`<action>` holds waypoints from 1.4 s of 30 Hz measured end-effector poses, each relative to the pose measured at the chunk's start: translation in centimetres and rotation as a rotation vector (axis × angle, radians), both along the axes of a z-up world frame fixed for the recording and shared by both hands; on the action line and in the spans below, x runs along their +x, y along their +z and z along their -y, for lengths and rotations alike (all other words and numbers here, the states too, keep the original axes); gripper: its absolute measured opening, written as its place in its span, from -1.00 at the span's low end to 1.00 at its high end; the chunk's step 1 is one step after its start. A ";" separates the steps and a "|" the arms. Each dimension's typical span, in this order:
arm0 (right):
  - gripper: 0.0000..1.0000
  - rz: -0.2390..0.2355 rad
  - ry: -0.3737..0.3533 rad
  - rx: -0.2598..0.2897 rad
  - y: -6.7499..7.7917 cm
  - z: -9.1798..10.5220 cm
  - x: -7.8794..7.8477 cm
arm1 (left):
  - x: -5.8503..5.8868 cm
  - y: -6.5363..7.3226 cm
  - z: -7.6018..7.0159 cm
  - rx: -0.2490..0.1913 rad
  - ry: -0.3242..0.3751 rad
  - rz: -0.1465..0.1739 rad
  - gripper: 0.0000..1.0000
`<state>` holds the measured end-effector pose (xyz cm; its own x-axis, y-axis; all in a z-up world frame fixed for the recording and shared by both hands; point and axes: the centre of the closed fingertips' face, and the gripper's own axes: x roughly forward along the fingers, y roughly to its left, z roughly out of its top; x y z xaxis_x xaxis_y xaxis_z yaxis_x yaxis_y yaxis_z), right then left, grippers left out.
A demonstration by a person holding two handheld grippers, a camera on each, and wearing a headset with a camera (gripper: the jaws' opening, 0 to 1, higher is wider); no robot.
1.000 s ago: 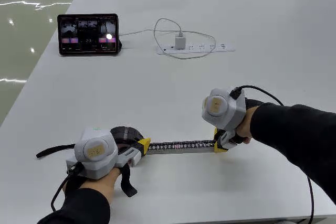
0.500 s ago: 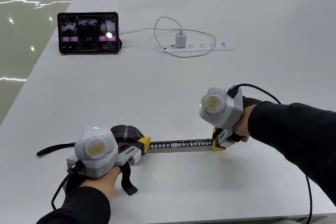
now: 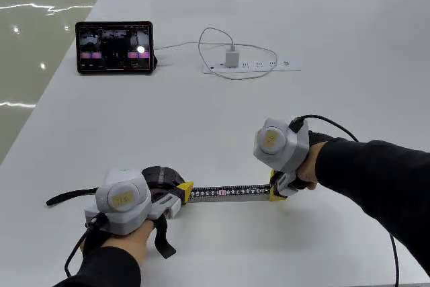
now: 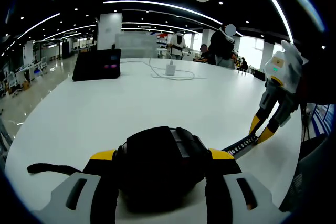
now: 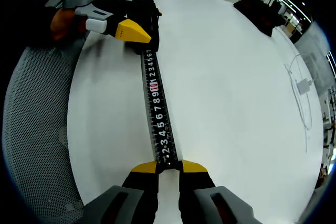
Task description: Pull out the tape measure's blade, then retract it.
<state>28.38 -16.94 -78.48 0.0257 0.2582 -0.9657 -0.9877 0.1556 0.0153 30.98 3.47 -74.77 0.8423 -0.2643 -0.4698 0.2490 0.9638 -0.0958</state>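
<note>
The left hand-held gripper (image 3: 172, 191) is clamped around the black tape measure (image 3: 158, 177), which sits on the white surface (image 3: 282, 105) near its front edge. Its blade (image 3: 228, 191) lies flat, stretched rightward to the right hand-held gripper (image 3: 277, 194), whose jaws pinch the blade's end. Farther back stand a tablet (image 3: 114, 46) and a power strip (image 3: 252, 65) with a plugged-in charger (image 3: 230, 55).
</note>
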 end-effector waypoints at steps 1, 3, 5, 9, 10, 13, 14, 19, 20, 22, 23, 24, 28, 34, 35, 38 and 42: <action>-0.79 0.000 -0.001 0.001 0.0 0.0 0.0 | 0.0 0.0 0.0 0.000 0.000 0.000 0.25; -0.79 0.000 -0.001 0.002 0.0 -0.1 0.0 | 0.0 0.0 0.0 0.001 0.000 0.000 0.25; -0.79 0.001 -0.002 0.003 0.0 -0.1 0.0 | 0.0 0.0 0.0 0.000 -0.001 0.000 0.25; -0.79 0.001 -0.004 0.006 0.0 -0.3 0.0 | -0.1 0.0 0.0 -0.007 -0.002 -0.001 0.24; -0.80 0.002 -0.004 0.008 0.0 -0.4 0.0 | -0.1 0.0 0.0 -0.011 -0.001 -0.003 0.24; -0.80 0.002 -0.007 0.013 0.0 -0.6 0.0 | -0.1 0.0 0.0 -0.014 -0.001 -0.004 0.24; -0.80 0.002 -0.007 0.014 0.0 -0.6 0.0 | -0.1 0.0 0.0 -0.016 -0.001 -0.004 0.24; -0.79 0.002 -0.008 0.021 0.0 -1.0 0.0 | -0.1 0.0 -0.1 -0.020 0.000 -0.005 0.23; -0.80 0.002 -0.008 0.023 0.0 -1.1 0.0 | -0.1 0.0 -0.1 -0.021 0.000 -0.005 0.23; -0.79 0.002 -0.008 0.024 0.0 -1.1 0.0 | -0.1 0.0 -0.1 -0.022 0.000 -0.005 0.23; -0.79 0.002 -0.006 0.026 0.0 -1.2 0.0 | -0.1 0.0 -0.1 -0.022 0.000 -0.005 0.23; -0.79 0.001 -0.007 0.027 0.0 -1.2 0.0 | -0.1 0.0 -0.1 -0.022 0.000 -0.006 0.23; -0.80 0.002 0.004 0.029 0.0 -1.4 -0.1 | -0.1 0.0 -0.1 -0.022 -0.001 -0.005 0.24; -0.80 0.003 0.016 0.025 0.0 -1.6 -0.2 | -0.1 0.1 -0.1 -0.022 -0.001 -0.006 0.24; -0.80 0.002 0.016 0.027 0.0 -1.7 -0.2 | -0.1 0.1 -0.1 -0.022 -0.001 -0.006 0.24; -0.80 -0.002 0.016 0.030 0.0 -1.8 -0.1 | -0.1 0.0 -0.1 -0.023 -0.001 -0.006 0.24; -0.80 -0.004 0.015 0.035 0.1 -2.0 -0.1 | -0.1 0.1 -0.1 -0.024 0.000 -0.007 0.24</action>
